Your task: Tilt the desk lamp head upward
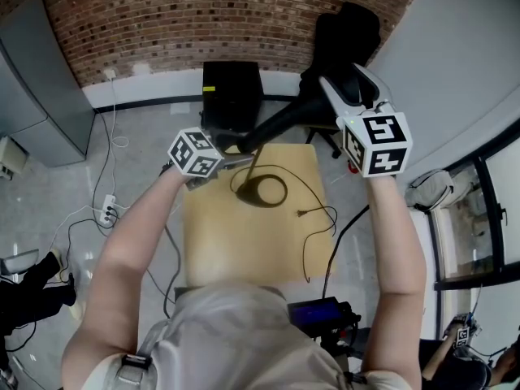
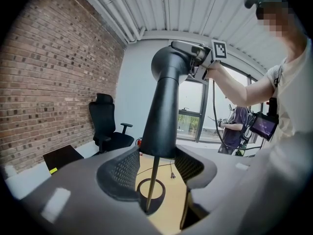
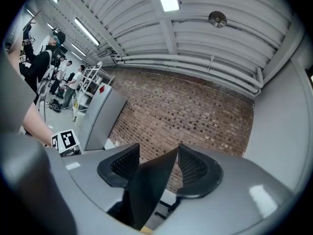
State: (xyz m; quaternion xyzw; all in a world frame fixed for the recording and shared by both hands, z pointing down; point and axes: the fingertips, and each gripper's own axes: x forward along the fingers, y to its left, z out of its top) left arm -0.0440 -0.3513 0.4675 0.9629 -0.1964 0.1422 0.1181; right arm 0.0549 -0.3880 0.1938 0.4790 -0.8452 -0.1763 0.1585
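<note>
A black desk lamp stands on a small wooden table: a round ring base, a thin stem and a thick black arm that slopes up to the right. My left gripper is shut on the arm's lower end, just above the stem. In the left gripper view the arm fills the gap between the jaws of the left gripper, above the base. My right gripper is shut on the flat lamp head at the arm's top, and the right gripper points at the brick wall.
The lamp's cable loops over the table's right side. Behind the table are a black box on the floor and a black office chair. A power strip lies at the left. A person stands by the windows.
</note>
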